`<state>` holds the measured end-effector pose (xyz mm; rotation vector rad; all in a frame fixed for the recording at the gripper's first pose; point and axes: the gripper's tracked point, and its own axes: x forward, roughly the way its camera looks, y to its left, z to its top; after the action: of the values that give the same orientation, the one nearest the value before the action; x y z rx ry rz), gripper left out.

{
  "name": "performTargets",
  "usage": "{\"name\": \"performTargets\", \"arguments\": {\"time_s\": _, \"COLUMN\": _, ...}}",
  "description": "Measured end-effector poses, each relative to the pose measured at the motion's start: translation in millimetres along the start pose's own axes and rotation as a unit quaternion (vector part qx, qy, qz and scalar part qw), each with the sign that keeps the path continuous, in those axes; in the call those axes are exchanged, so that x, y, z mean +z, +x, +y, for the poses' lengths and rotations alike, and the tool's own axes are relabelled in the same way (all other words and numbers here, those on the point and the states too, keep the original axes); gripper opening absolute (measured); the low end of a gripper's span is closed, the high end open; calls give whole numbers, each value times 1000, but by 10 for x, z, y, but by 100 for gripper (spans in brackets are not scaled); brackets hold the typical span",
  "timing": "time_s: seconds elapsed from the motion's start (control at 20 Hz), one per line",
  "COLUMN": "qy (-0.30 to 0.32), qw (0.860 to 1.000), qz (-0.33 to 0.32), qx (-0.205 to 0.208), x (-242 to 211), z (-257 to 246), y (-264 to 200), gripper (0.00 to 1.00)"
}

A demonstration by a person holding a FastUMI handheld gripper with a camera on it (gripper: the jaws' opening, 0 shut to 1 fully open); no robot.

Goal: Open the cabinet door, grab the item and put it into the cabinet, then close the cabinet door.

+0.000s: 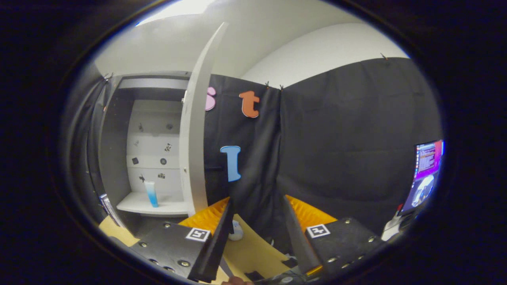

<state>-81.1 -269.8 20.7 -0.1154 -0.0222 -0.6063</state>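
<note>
Closing the cabinet door (194, 150), item already shelved
Gripper (257, 206) fingers apart, holding nothing; door stands left of them, blue tube (151, 194) beyond it; push its free edge gently

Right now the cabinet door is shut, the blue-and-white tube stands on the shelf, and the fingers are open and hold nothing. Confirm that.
Wrong on the door: in the gripper view the cabinet door stands open. The blue-and-white tube does stand on the shelf, and the gripper is open and holds nothing.
</note>
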Motion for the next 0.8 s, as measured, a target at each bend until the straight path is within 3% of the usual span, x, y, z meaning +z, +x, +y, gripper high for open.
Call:
{"name": "performTargets", "arguments": {"time_s": 0.05, "qy": 3, "qw": 1000, "qz": 0, "qx": 0, "x": 3, "z": 44, "y": -12, "gripper": 69}}
{"name": "performTargets", "arguments": {"time_s": 0.45, "qy": 13, "qw": 999, "qz": -5, "qx": 33, "x": 19, "z": 448, "y": -256, "gripper": 70}}
{"name": "performTargets", "arguments": {"time_s": 0.8, "qy": 22, "qw": 993, "qz": 21, "qx": 117, "x": -103, "z": 1164, "y": -464, "gripper": 70}}
